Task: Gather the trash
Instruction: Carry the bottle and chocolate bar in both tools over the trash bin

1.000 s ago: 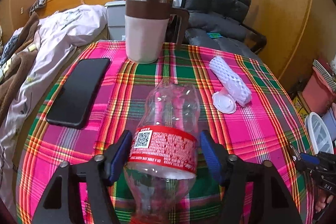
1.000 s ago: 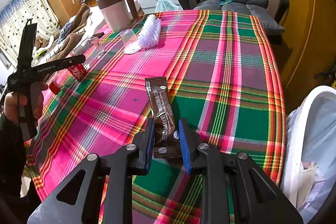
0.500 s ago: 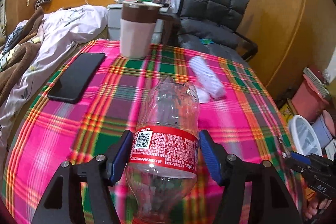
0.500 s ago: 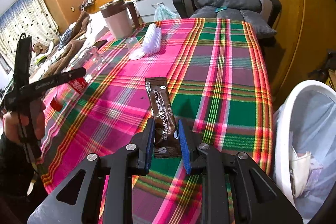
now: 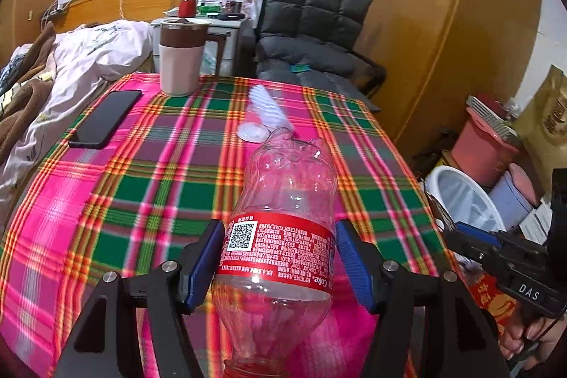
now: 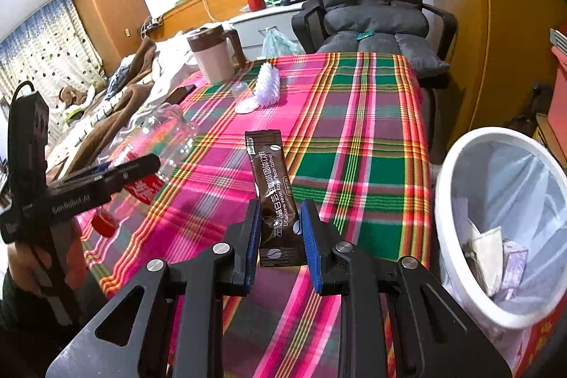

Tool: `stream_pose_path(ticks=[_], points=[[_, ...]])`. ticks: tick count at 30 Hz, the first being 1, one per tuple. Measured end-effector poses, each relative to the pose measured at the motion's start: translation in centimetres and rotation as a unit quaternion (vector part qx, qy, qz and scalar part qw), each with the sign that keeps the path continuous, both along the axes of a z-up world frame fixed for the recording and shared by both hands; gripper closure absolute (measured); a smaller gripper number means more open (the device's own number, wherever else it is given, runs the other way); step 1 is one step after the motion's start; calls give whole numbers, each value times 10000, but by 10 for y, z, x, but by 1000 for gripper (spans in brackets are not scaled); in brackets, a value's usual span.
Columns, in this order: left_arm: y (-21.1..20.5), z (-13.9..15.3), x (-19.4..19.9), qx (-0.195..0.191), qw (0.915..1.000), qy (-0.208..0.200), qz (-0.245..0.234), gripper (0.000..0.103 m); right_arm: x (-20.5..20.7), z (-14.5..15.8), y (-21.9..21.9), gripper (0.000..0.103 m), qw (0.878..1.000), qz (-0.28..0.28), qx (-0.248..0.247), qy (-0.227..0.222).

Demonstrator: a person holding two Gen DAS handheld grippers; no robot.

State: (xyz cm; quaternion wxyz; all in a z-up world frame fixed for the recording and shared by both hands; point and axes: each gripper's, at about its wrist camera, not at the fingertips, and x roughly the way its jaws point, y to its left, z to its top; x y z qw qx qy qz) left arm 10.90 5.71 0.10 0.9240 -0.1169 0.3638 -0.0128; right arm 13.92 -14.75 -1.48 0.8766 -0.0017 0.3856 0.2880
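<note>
My left gripper [image 5: 280, 257] is shut on an empty clear plastic bottle [image 5: 283, 218] with a red label, held above the plaid tablecloth [image 5: 141, 186]. The bottle also shows in the right wrist view [image 6: 156, 137]. My right gripper [image 6: 281, 229] is shut on a brown coffee sachet [image 6: 274, 193], lifted over the table's near right part. A white trash bin [image 6: 503, 222] with a clear liner and some paper waste stands on the floor to the right of the table; it also shows in the left wrist view [image 5: 460, 197].
On the table stand a pink-and-brown jug [image 5: 180, 59], a black phone [image 5: 106, 117], a white foam net [image 5: 269, 108] and a small clear lid [image 5: 251, 131]. A grey chair [image 6: 375, 23] is behind the table, a bed [image 5: 71, 66] to the left, red containers [image 5: 485, 147] by the bin.
Both grippers have lifted and pulled back toward the near right of the table with their loads. The bin has come closer and larger in the right wrist view.
</note>
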Motion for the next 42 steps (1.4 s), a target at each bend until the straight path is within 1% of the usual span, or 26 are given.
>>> stream_pose_path(ticks=[7,16,31,37,42], points=[[-29,2,-14,-21,9997,19,-257,38,-8,3,-8,77,9999,-115,67,-82],[-61,6,-9,-9,9985,19,-543,38,-13,5,-26,77,9989,-410,151,-142],[-119,8,23,118,9939,23,-1097,38,-13,0,-73,77,9947,-987,260,-137],[-145,5,39,131,9904,49,-1377,38,-11,-3,-96,77,9913,-1279,290,-91],[-172,4,54,102,9854,48,-1696,38,-8,-9,-121,77,9865,-1614,288,-5]])
